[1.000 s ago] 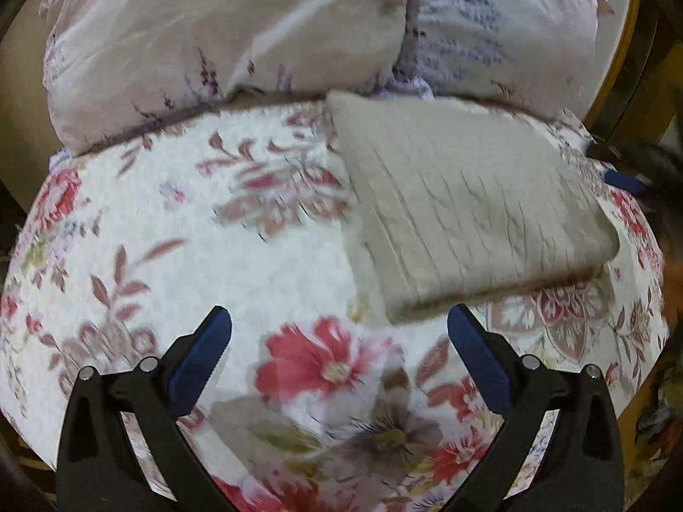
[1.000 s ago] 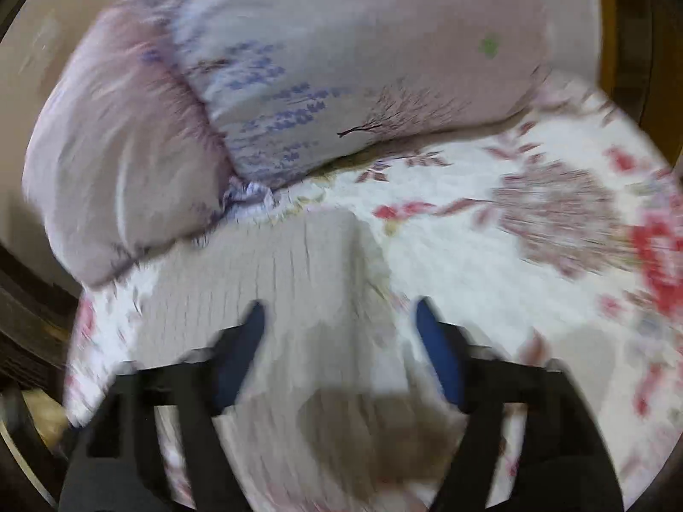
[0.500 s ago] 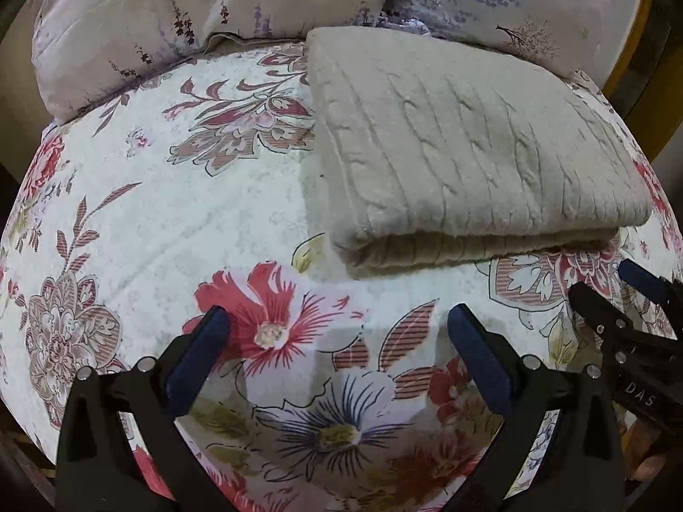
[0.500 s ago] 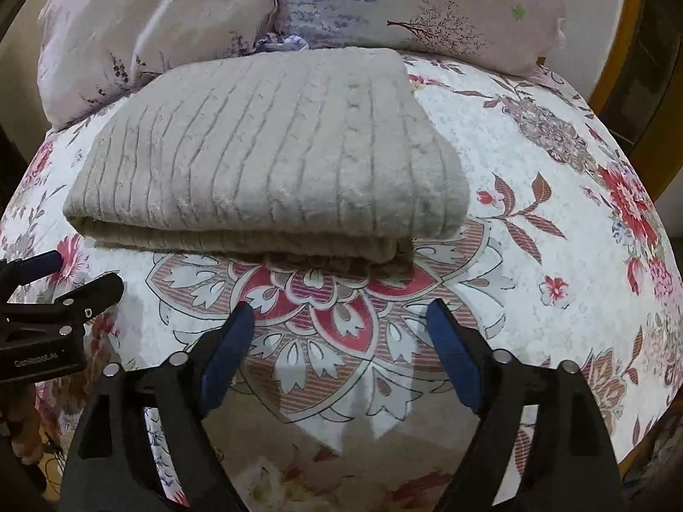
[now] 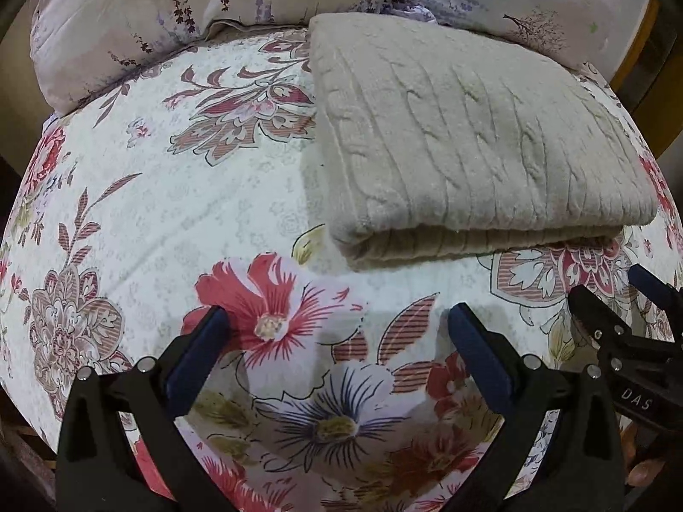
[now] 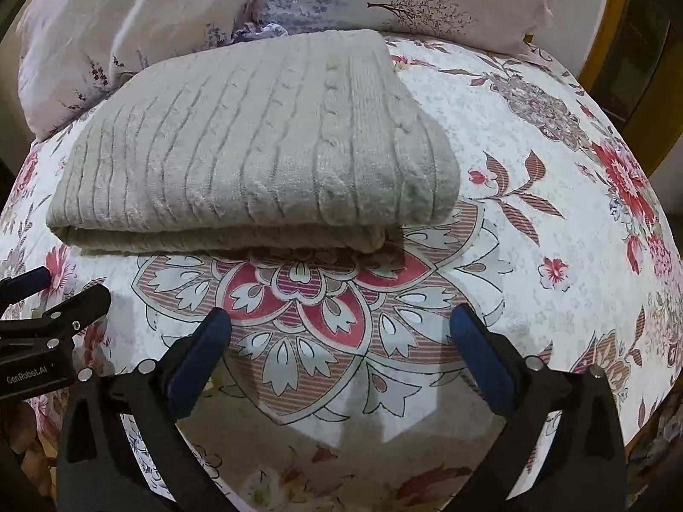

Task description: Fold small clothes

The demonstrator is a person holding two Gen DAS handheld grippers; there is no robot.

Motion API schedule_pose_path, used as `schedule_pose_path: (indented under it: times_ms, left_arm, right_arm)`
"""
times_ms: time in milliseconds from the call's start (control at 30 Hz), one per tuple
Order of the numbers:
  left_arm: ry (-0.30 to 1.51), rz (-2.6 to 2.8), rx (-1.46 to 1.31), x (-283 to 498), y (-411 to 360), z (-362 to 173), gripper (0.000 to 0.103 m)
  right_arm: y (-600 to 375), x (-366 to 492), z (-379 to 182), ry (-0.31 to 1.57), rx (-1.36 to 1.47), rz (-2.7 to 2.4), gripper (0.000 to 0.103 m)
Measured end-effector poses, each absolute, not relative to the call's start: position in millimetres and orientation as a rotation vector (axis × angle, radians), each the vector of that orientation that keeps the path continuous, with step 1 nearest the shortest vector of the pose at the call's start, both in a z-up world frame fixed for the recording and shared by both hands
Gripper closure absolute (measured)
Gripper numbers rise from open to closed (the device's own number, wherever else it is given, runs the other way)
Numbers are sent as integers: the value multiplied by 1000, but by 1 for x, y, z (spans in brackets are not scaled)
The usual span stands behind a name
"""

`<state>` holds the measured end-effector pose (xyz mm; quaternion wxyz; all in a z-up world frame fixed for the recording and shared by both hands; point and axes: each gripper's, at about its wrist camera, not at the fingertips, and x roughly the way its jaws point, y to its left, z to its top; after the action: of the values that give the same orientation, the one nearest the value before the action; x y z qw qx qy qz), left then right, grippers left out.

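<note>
The sweater (image 5: 469, 145) lies folded into a neat rectangle on the bed (image 5: 179, 196), its far edge touching the pillows (image 5: 213, 4) and its doubled near edge facing both cameras. The left hand-held gripper (image 5: 337, 333) hovers over the floral cover just short of that edge, jaws wide and holding nothing. The right hand-held gripper (image 6: 341, 328) hangs beside it, likewise spread wide and empty, also clear of the knit. Each tool shows at the edge of the other's view. By the look of it, the folding itself is done or nearly so: the layers sit square, with no sleeve or hem poking out. The next move, I judge, calls for either one more fold across, each tool pinching a near corner, or simply drawing back and leaving the piece
</note>
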<state>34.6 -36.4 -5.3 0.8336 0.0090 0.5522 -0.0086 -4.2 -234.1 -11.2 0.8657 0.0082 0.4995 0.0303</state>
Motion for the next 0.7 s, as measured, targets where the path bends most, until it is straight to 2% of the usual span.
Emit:
schedule_pose_path:
  times_ms: [700]
  left_arm:
    - [1169, -16, 18, 36, -36, -6, 2]
  right_arm:
    - [-233, -4, -11, 1053, 15, 60, 1]
